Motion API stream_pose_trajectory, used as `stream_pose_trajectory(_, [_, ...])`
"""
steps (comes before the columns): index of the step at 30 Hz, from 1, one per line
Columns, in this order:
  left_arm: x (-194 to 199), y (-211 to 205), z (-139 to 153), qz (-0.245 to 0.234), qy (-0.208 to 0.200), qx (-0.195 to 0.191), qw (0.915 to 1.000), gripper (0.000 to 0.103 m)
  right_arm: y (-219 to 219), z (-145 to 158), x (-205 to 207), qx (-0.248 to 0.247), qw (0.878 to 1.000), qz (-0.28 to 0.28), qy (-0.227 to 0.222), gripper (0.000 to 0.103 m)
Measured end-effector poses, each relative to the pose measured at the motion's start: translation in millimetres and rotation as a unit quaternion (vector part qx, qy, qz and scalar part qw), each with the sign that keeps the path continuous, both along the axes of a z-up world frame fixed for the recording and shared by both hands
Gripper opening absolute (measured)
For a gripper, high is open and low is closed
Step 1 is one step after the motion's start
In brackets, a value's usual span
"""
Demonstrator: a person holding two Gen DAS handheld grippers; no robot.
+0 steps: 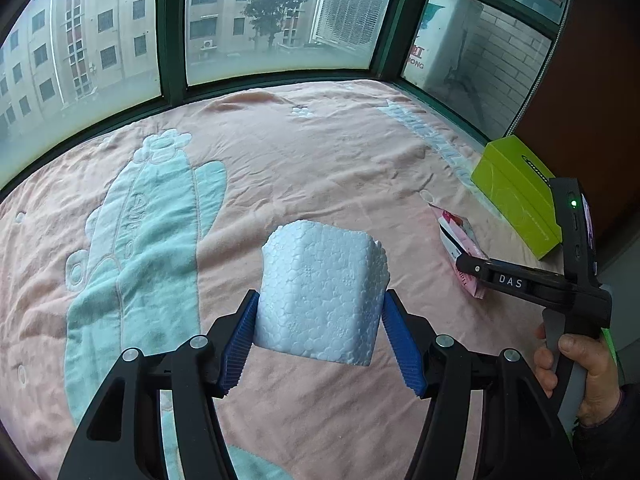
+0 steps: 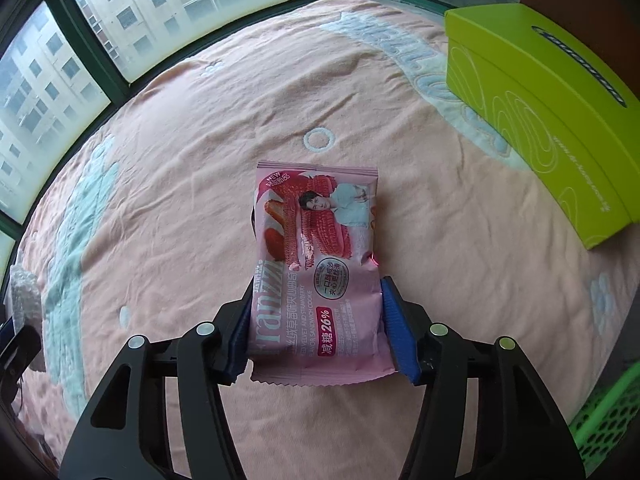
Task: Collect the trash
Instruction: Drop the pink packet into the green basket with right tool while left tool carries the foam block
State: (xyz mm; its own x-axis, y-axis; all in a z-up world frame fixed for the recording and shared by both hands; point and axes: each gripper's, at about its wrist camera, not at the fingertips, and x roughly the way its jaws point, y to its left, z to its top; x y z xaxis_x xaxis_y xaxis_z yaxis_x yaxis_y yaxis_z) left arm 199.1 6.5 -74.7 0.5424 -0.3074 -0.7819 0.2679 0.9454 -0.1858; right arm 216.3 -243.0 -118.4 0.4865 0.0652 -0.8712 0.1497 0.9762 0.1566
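Note:
My left gripper (image 1: 320,312) is shut on a white foam block (image 1: 322,288), held between the blue pads above the pink blanket. My right gripper (image 2: 316,312) is shut on a pink cookie wrapper (image 2: 316,256), which sticks forward from the pads over the blanket. In the left wrist view the right gripper (image 1: 476,268) shows at the right, held by a hand, with the pink wrapper (image 1: 456,232) at its tip. The foam block also shows at the far left edge of the right wrist view (image 2: 24,292).
A pink blanket (image 1: 320,160) with teal patterns covers the surface under the windows. A lime green box (image 2: 544,112) lies at the right, also seen in the left wrist view (image 1: 516,192). A green mesh basket (image 2: 608,412) is at the lower right corner.

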Motion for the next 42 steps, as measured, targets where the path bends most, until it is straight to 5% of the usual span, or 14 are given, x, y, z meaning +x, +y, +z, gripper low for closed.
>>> stream_pose_trajectory(22, [-84,-53,34,-0.070,-0.032,-0.024,0.9968,0.060,-29,67,-164,-0.003,0.996,-0.038,-0.080,0.058])
stream_pose_trajectory(42, [-147,-159,55,-0.180,-0.045,-0.033,0.9820,0.060,-114,76,-291,-0.024,0.984,-0.141,-0.102,0.060])
